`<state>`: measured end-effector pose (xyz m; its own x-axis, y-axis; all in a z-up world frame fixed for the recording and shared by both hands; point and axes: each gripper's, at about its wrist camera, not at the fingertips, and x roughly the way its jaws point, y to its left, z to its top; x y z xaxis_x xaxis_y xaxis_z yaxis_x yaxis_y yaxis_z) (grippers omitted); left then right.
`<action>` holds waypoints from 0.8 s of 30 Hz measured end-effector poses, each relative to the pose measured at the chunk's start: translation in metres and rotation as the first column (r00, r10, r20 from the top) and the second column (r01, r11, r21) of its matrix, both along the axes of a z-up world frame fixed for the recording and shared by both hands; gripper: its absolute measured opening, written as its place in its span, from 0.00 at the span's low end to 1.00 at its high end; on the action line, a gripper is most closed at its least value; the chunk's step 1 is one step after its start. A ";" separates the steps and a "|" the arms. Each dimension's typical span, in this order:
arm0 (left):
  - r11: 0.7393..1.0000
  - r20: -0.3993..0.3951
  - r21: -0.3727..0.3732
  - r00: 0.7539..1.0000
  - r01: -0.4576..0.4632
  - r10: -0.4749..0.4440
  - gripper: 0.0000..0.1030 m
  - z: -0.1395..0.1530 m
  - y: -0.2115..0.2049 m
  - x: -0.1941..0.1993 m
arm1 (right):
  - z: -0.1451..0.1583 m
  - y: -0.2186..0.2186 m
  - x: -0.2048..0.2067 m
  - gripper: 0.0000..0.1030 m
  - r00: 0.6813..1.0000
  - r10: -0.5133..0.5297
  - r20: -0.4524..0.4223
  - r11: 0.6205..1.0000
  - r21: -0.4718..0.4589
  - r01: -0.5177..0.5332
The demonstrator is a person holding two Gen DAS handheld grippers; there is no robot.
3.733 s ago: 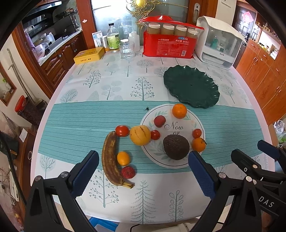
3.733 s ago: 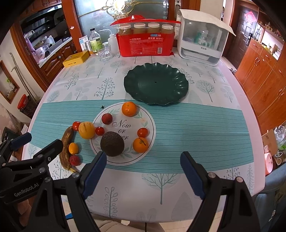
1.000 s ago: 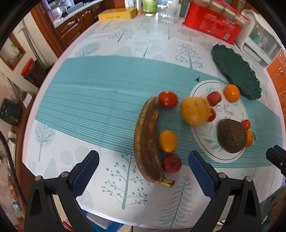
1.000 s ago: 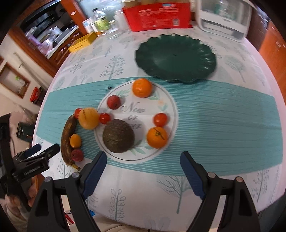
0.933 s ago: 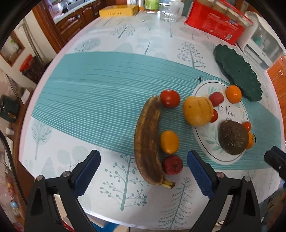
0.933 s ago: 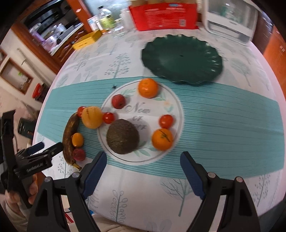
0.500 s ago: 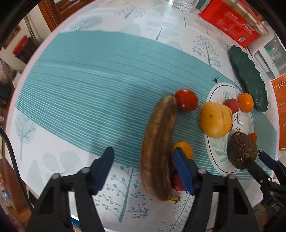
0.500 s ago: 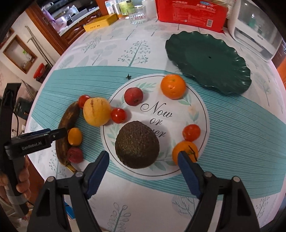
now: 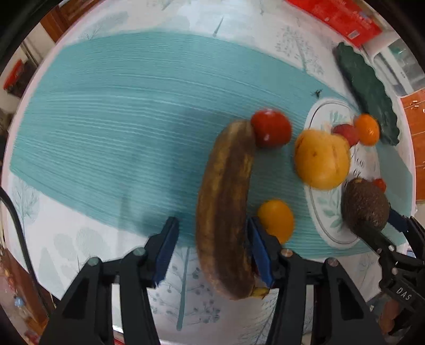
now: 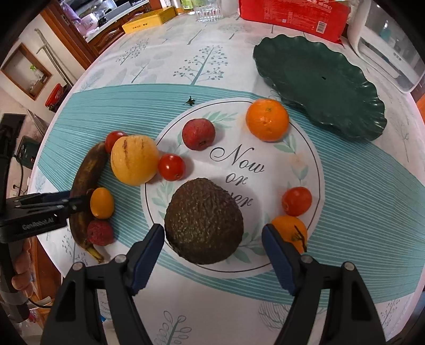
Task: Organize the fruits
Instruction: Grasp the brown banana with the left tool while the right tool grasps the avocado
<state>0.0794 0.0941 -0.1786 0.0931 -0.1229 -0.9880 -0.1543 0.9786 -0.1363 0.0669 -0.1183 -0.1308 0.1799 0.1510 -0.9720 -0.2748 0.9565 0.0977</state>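
A brown overripe banana [image 9: 225,201] lies on the tablecloth left of the white plate [image 10: 305,164]. My left gripper [image 9: 212,231] points down and straddles it with its jaws closing. The right pad is at the peel and the left pad stands a little off it. A dark avocado [image 10: 203,220] sits on the plate's near side between the fingers of my right gripper [image 10: 212,233]. Its jaws are closing slowly and are not pressing on the avocado. A yellow melon [image 10: 134,159], a kumquat [image 10: 101,203], an orange [image 10: 267,119] and small red fruits lie around.
A dark green wavy plate [image 10: 318,74] stands behind the white one. A red box [image 10: 292,13], a white appliance [image 10: 390,58], a yellow tin [image 10: 148,18] and a glass [image 10: 207,10] line the far edge. The table's near edge is just below both grippers.
Both grippers have come down closer to the table. The left jaws have narrowed a lot around the banana. The right jaws have narrowed slightly around the avocado.
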 end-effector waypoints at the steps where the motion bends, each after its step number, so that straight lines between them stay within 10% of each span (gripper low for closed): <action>1: 1.000 -0.001 0.013 1.000 0.013 -0.013 0.48 -0.001 -0.005 0.002 | -0.001 0.001 0.001 0.73 1.000 0.002 -0.001 1.000 -0.001 -0.002; 5: 0.999 0.009 0.038 1.000 0.019 -0.020 0.33 -0.002 -0.012 0.008 | -0.005 0.004 0.001 0.66 1.000 0.015 -0.013 1.000 0.001 -0.015; 24: 0.999 0.041 0.011 0.999 -0.036 0.035 0.31 0.019 0.011 -0.023 | -0.002 0.000 -0.001 0.59 1.000 0.017 0.004 0.999 0.047 -0.017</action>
